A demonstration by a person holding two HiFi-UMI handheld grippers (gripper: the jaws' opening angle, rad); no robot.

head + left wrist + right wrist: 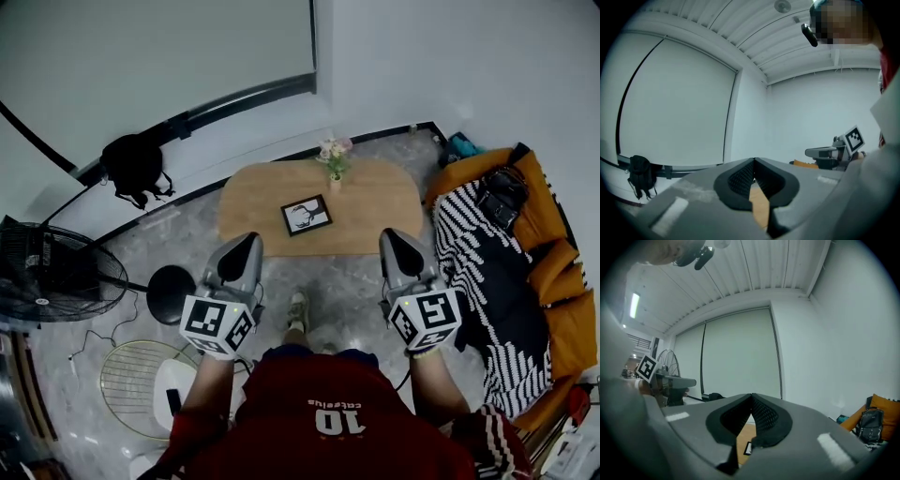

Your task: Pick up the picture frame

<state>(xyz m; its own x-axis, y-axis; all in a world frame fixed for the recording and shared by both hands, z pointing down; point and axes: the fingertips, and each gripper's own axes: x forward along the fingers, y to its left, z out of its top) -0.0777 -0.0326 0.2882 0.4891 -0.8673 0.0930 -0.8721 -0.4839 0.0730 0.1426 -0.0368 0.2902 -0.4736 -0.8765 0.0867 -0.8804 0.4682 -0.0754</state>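
Observation:
A black picture frame (307, 215) with a white print lies flat on the low wooden table (375, 202), near its middle. Both grippers hang level above the floor on the near side of the table, apart from the frame. My left gripper (249, 240) is to the frame's near left, my right gripper (391, 234) to its near right. Each has its jaws shut with nothing between them. A sliver of the frame (748, 448) shows under the right gripper (752, 397) in the right gripper view. In the left gripper view the left gripper (754, 161) shows only table wood (760, 206) below its tips.
A small vase of flowers (334, 159) stands at the table's far edge. An orange sofa (544, 253) with a striped blanket and a black bag lies to the right. A floor fan (47, 272), a black stool (169, 292) and a wire basket (141, 380) sit on the left.

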